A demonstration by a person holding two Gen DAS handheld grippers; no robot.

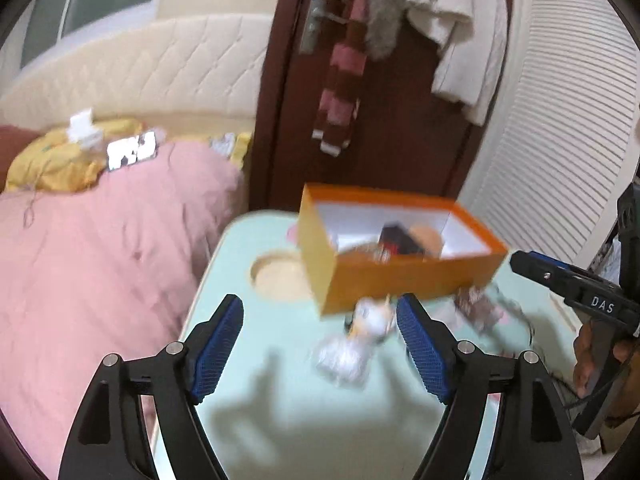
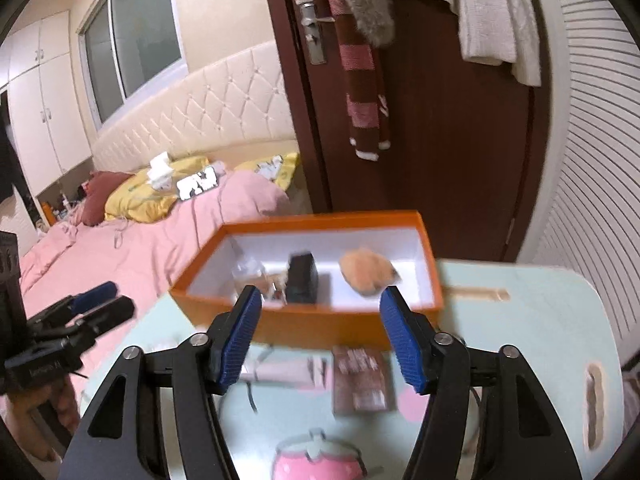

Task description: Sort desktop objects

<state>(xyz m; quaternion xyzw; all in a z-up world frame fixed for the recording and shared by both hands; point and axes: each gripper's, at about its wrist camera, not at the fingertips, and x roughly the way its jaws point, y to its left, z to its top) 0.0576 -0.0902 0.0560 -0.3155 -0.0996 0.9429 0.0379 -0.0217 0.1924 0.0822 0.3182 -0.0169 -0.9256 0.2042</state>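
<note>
The right gripper (image 2: 320, 330) hangs with jaws apart and empty over the mint tabletop (image 2: 532, 320). At twelve o'clock sits the orange box (image 2: 320, 326); a brown packet (image 2: 362, 380) lies just below it.

"DAS" on right gripper (image 1: 520, 260)

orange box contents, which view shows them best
The right wrist view: it looks down into the orange box, showing a black item and a tan fuzzy item. The left wrist view sees the box obliquely, contents overlapping and blurred.
</note>
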